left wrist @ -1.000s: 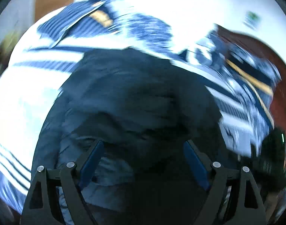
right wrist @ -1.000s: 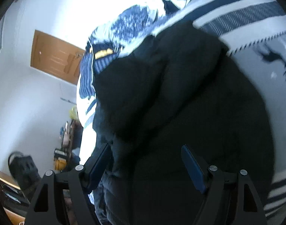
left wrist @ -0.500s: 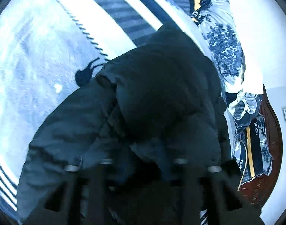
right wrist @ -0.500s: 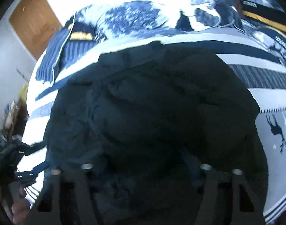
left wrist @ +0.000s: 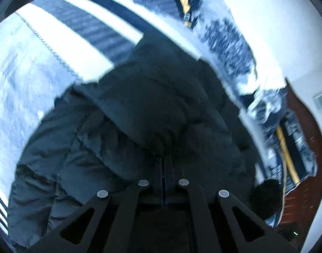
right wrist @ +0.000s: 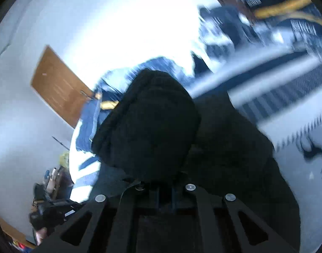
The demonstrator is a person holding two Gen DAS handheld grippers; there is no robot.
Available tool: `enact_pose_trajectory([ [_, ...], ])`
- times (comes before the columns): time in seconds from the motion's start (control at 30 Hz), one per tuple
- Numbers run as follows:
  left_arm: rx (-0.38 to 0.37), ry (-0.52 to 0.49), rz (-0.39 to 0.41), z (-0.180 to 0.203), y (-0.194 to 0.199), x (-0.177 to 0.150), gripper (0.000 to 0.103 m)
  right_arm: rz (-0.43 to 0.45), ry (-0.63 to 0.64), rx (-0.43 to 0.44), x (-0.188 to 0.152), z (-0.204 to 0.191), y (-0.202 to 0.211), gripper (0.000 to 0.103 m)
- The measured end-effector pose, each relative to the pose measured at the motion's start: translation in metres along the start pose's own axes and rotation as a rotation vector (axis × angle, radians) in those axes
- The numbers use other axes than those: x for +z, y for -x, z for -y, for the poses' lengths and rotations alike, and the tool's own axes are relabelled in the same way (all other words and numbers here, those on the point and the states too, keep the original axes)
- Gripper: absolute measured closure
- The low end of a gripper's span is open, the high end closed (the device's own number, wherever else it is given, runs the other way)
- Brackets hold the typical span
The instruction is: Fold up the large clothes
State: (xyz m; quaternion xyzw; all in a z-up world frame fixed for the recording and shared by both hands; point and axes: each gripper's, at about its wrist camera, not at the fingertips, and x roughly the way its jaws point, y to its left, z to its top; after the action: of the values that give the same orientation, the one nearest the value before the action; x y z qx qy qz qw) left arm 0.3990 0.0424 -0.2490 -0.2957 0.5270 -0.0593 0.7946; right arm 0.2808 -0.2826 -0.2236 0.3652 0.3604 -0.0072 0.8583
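Note:
A dark puffy jacket (left wrist: 152, 105) lies on a bed with a blue and white striped blanket (left wrist: 76, 42). My left gripper (left wrist: 164, 164) is shut, its fingers together, with a pinch of jacket fabric between them. In the right wrist view a bulging fold of the jacket (right wrist: 156, 122) rises just ahead of my right gripper (right wrist: 166, 189). Its jaws are closing and stand nearly together with the dark fabric caught between them. Both views are blurred by motion.
Patterned blue and white bedding (left wrist: 230, 42) is heaped past the jacket, in front of a brown headboard (left wrist: 304, 168). A wooden door (right wrist: 57, 84) is in the wall at left. Clutter (right wrist: 53, 181) stands beside the bed, and a hand (right wrist: 41, 235) shows at the lower left edge.
Both grippers went from wide open over the jacket to nearly together on its fabric. Both views swung, and a fold of jacket now bulges up before the right gripper.

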Motion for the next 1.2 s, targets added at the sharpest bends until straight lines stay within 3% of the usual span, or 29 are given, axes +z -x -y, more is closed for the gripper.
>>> enact_pose_trajectory([
  [0.07,0.022,-0.001,-0.036,-0.006,-0.006,-0.006,0.103,-0.080,-0.135,-0.016,-0.016,0.036,-0.013,0.091],
  [0.17,0.046,-0.048,0.001,-0.005,0.004,-0.016,0.102,-0.063,-0.149,-0.002,-0.034,0.049,0.007,0.080],
  [0.2,0.056,-0.062,0.014,-0.004,0.007,-0.018,0.102,-0.051,-0.133,-0.032,-0.039,0.048,0.017,0.059],
  [0.23,0.059,-0.070,0.022,-0.002,0.010,-0.020,0.102,-0.039,-0.130,-0.045,-0.041,0.046,0.024,0.027],
  [0.27,0.055,-0.073,0.027,-0.004,0.012,-0.023,0.102,-0.009,-0.132,-0.044,-0.045,0.047,0.034,0.021],
  [0.37,0.040,-0.069,0.024,-0.003,0.014,-0.026,0.102,-0.022,-0.111,-0.033,-0.049,0.040,0.037,0.021],
  [0.4,0.038,-0.080,0.028,-0.002,0.018,-0.031,0.102,-0.035,-0.106,-0.064,-0.051,0.041,0.034,0.021],
  [0.5,0.065,-0.178,0.086,0.005,0.051,-0.052,0.102,-0.057,-0.140,-0.132,-0.054,0.054,0.042,0.022],
  [0.53,0.083,-0.222,0.118,0.005,0.067,-0.065,0.096,-0.045,-0.145,-0.156,-0.053,0.056,0.050,0.022],
  [0.57,0.099,-0.261,0.142,0.001,0.081,-0.077,0.089,-0.031,-0.140,-0.191,-0.057,0.055,0.061,0.022],
  [0.63,0.145,-0.305,0.166,-0.010,0.101,-0.098,0.036,-0.018,-0.103,-0.197,-0.066,0.050,0.084,0.022],
  [0.67,0.168,-0.312,0.176,-0.018,0.112,-0.108,0.027,-0.019,-0.090,-0.188,-0.072,0.049,0.095,0.022],
  [0.73,0.188,-0.310,0.210,-0.041,0.136,-0.132,0.024,-0.029,-0.050,-0.141,-0.079,0.051,0.115,0.022],
  [0.9,0.185,-0.243,0.211,-0.094,0.168,-0.175,0.024,-0.061,0.069,-0.048,-0.104,0.060,0.160,0.022],
  [1.13,0.259,-0.227,0.221,-0.133,0.177,-0.202,0.024,-0.057,0.110,-0.112,-0.149,0.095,0.181,0.022],
  [1.2,0.232,-0.186,0.208,-0.137,0.179,-0.201,0.024,-0.069,0.080,-0.128,-0.156,0.106,0.184,0.022],
])
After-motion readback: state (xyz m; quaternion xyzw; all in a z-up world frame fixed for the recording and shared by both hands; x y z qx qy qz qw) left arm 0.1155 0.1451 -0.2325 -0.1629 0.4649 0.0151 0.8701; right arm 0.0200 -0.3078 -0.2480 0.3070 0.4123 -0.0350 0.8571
